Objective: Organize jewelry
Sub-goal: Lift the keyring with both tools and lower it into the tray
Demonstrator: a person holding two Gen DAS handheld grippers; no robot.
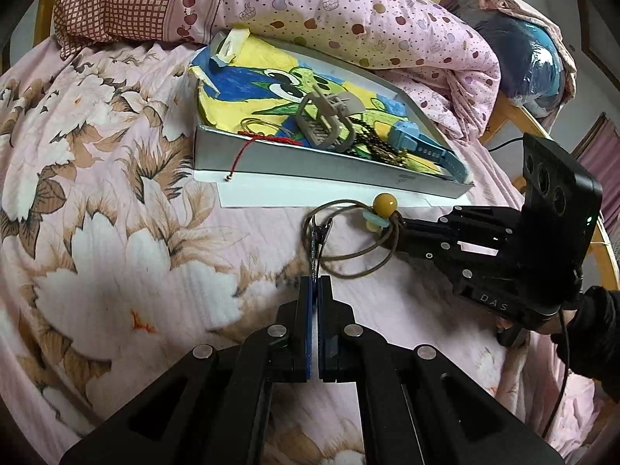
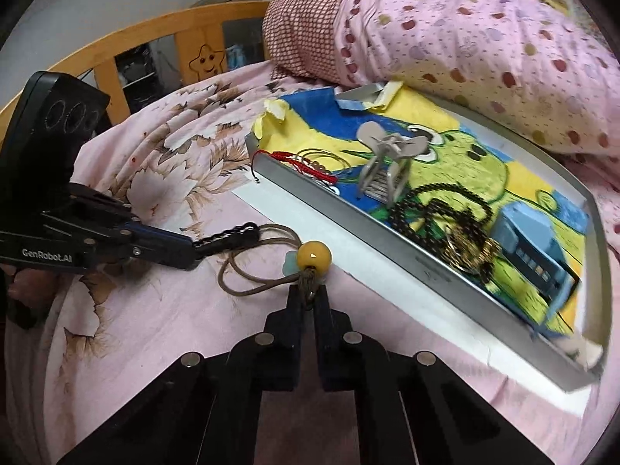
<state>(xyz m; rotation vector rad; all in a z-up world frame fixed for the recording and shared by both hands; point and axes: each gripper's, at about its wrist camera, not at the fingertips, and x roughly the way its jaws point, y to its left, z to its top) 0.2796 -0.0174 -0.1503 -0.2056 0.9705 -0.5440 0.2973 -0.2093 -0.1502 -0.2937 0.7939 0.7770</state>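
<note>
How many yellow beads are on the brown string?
1. The yellow bead sits on the brown string on the bedspread, just in front of the tray, right above the right gripper. Smaller pale beads sit beside it.

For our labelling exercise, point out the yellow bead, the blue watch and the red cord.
yellow bead (image 2: 314, 256): right wrist view, middle of the ball
blue watch (image 2: 523, 238): right wrist view, its case
red cord (image 1: 271, 138): left wrist view, stretch on tray's edge

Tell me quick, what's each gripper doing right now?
Left gripper: shut on the black clip at one end of the cord necklace.
Right gripper: shut on the necklace's knot below the yellow bead.
</note>
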